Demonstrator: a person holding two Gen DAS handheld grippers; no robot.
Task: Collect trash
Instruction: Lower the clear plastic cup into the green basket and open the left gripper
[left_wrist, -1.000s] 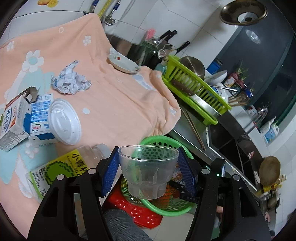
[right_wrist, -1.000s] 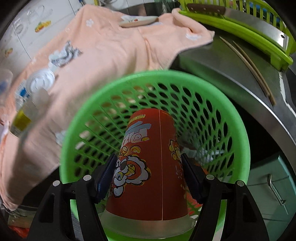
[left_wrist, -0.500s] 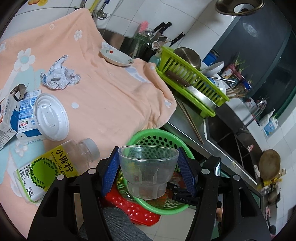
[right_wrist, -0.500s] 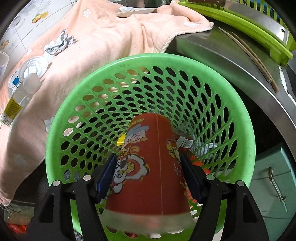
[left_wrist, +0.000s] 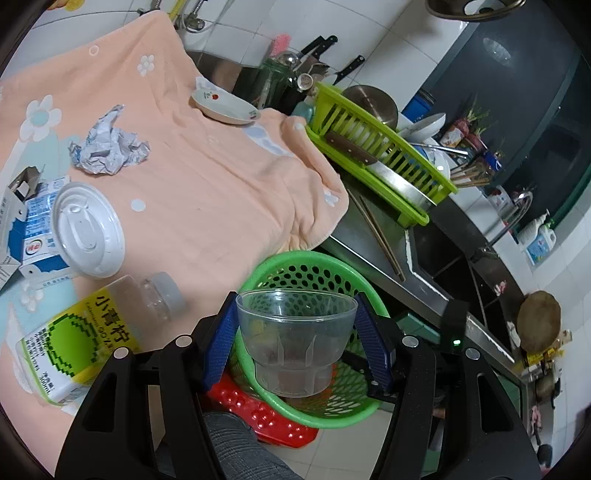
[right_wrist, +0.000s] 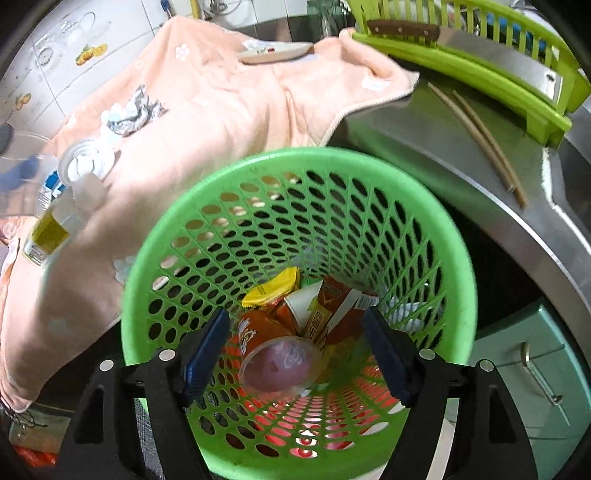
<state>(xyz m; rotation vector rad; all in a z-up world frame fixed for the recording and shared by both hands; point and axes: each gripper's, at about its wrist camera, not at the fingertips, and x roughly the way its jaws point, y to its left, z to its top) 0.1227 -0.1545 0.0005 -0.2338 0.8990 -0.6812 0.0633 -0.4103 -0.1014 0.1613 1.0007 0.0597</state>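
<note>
Trash is lying on the towel (left_wrist: 207, 192) in the left view: paper (left_wrist: 109, 146), lid (left_wrist: 86, 229), carton (left_wrist: 35, 236) and a bottle (left_wrist: 92, 332) reading "小青柠". The left tongs (left_wrist: 295, 339) are pinching a clear cup (left_wrist: 295, 339) over the basket (left_wrist: 332, 417). In the right view, the right tongs (right_wrist: 295, 354) are hanging spread above the basket (right_wrist: 458, 295), where an orange cup (right_wrist: 273, 354) and wrappers (right_wrist: 273, 291) are lying.

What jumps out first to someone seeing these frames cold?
The green basket fills the right wrist view, with the red paper cup lying among wrappers at its bottom, below the open right gripper. In the left wrist view, the left gripper holds a clear plastic cup over that basket. Behind, a crumpled paper ball and a bottle lie on the peach towel.
</note>
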